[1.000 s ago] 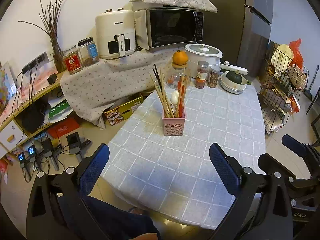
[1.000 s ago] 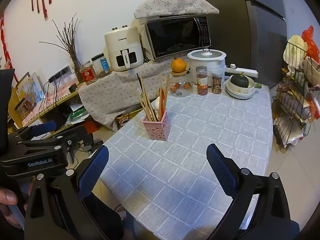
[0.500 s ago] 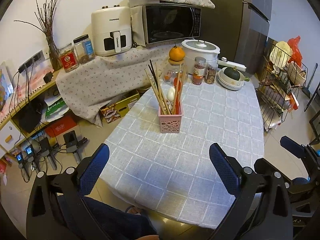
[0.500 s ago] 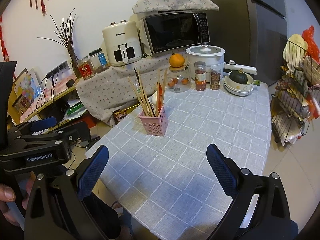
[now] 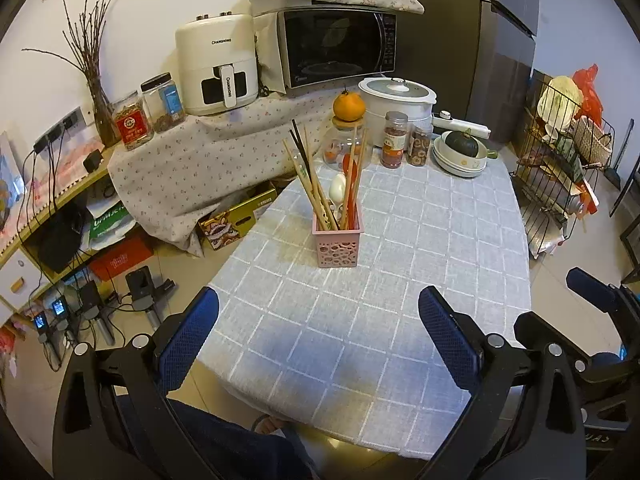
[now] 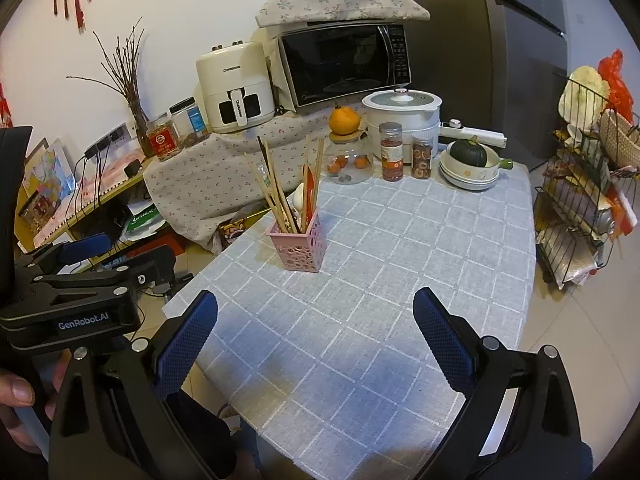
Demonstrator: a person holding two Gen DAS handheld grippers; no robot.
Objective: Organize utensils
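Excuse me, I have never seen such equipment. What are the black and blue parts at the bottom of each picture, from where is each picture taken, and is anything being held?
There is no robot here: a person holds a two-finger tool in each hand, and a wide-angle camera on each tool looks forward along its fingers. One picture comes from the left gripper, the other from the right gripper. The blue pads are the fingertips. Both grippers are open and hold nothing. Ahead is a table with a grey checked cloth. On it stands a pink holder with chopsticks and a white spoon upright in it. At the far end stand jars, a rice cooker and stacked bowls.
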